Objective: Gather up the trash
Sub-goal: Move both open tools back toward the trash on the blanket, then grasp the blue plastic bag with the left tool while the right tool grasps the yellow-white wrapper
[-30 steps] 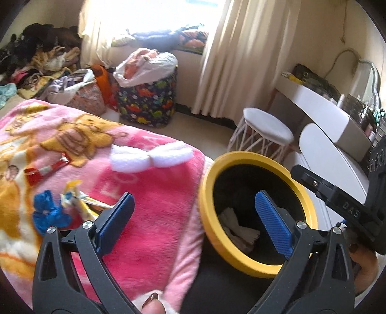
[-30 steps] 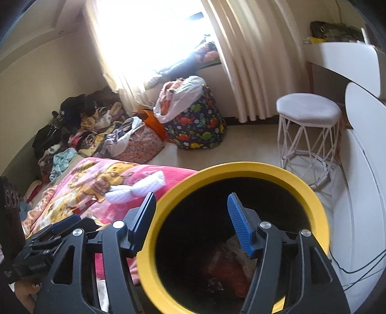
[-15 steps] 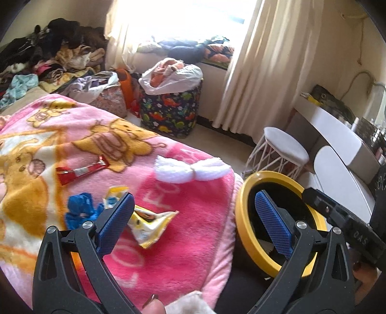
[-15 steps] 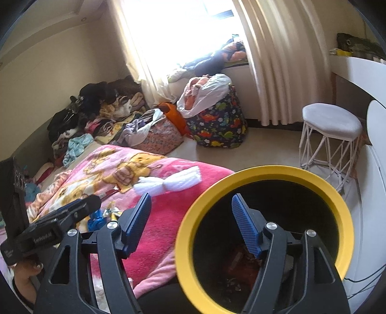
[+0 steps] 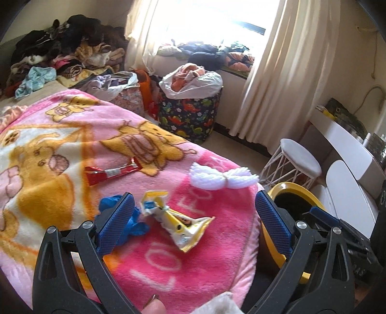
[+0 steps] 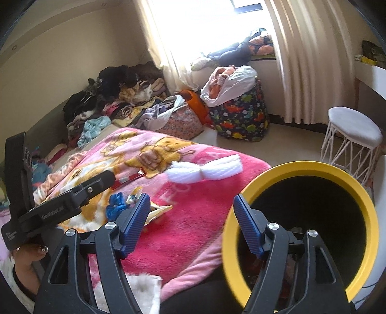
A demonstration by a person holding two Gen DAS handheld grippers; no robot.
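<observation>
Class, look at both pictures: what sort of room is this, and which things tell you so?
Most likely a lived-in bedroom. A pink cartoon blanket covers what looks like a bed, clothes are heaped in a pile against the wall, and a full laundry basket stands by the curtained window.

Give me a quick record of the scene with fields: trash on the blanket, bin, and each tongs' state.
trash on blanket: yellow wrapper, red wrapper, blue scrap, white wad
bin: yellow rim, beside the blanket, trash inside
left tongs: open, empty, over the yellow wrapper
right tongs: open, empty, at the bin's rim
</observation>
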